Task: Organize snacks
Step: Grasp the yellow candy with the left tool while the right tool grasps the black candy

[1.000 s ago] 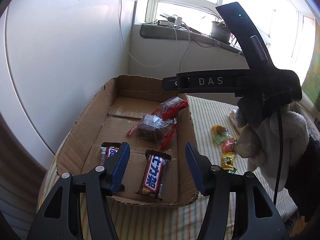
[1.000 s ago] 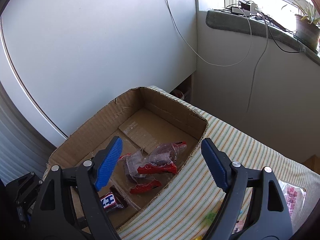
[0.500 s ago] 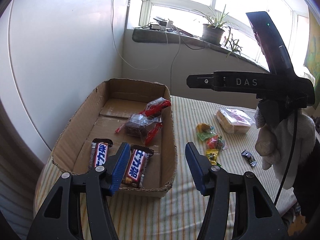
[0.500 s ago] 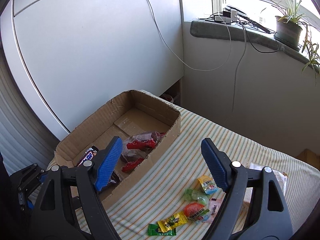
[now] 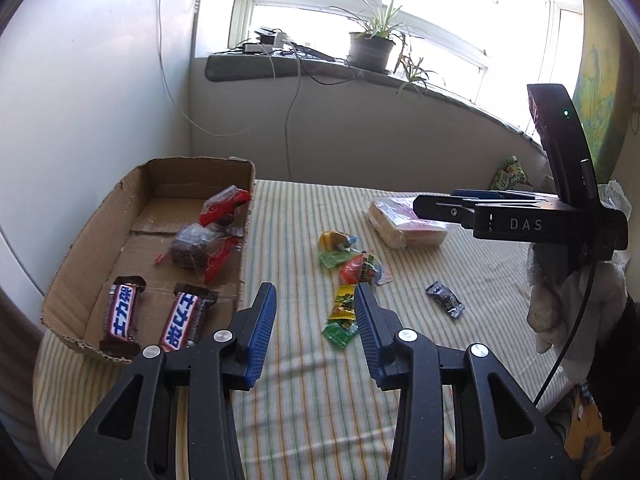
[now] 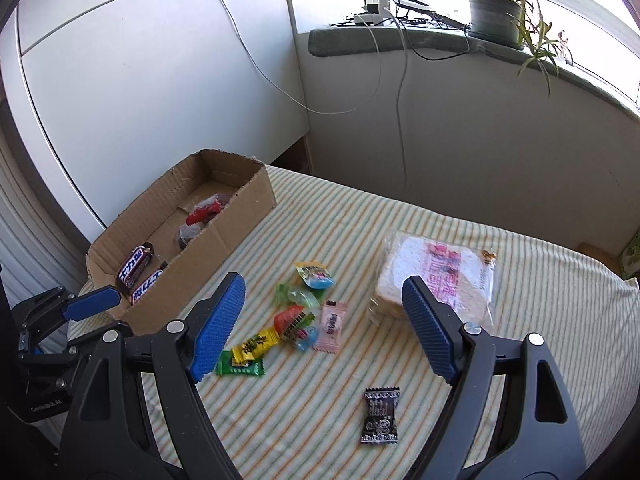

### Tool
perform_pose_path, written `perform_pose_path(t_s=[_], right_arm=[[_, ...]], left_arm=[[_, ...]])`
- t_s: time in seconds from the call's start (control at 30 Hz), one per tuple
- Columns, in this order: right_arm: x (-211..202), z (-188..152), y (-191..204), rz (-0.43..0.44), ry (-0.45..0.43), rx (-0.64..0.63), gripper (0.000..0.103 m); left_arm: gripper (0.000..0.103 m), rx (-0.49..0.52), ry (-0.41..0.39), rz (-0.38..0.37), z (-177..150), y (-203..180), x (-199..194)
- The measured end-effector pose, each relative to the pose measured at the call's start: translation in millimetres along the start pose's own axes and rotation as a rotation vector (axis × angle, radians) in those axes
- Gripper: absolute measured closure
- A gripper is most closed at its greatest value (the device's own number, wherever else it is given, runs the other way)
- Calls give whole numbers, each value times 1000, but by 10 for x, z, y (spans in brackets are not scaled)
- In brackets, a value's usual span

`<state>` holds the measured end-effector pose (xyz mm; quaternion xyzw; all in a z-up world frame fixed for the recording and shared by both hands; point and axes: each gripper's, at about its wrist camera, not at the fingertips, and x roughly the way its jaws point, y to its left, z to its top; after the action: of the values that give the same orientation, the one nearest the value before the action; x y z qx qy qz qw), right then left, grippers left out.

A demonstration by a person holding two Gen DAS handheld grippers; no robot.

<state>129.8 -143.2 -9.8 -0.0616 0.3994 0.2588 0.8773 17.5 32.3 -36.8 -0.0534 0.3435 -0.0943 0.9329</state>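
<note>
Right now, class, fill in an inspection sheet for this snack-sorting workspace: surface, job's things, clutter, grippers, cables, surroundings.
Surface: striped cloth, flat.
Job's things: box holds two bars and red-sealed packets; candies, a black candy and bread pack lie loose on the cloth.
Clutter: nothing seen.
Grippers: left gripper closing, nothing between its fingers; right gripper open, empty.
Cables: white cables hang from the sill.
Surroundings: plant on sill, white wall.

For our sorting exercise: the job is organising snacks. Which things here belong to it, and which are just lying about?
Belongs:
brown cardboard box
small colourful wrapped candies
black wrapped candy
clear-wrapped sliced bread

Lying about:
grey potted plant
white hanging cables
</note>
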Motion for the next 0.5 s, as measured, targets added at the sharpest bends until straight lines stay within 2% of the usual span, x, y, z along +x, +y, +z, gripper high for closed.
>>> perform_pose_path(t_s=[0.37, 0.5], right_arm=[[14, -574, -382, -49, 91, 48, 20], [106, -704, -435, -41, 126, 53, 28]], left_arm=[[74, 25, 126, -77, -73, -285, 518], [74, 33, 176, -65, -87, -324, 750]])
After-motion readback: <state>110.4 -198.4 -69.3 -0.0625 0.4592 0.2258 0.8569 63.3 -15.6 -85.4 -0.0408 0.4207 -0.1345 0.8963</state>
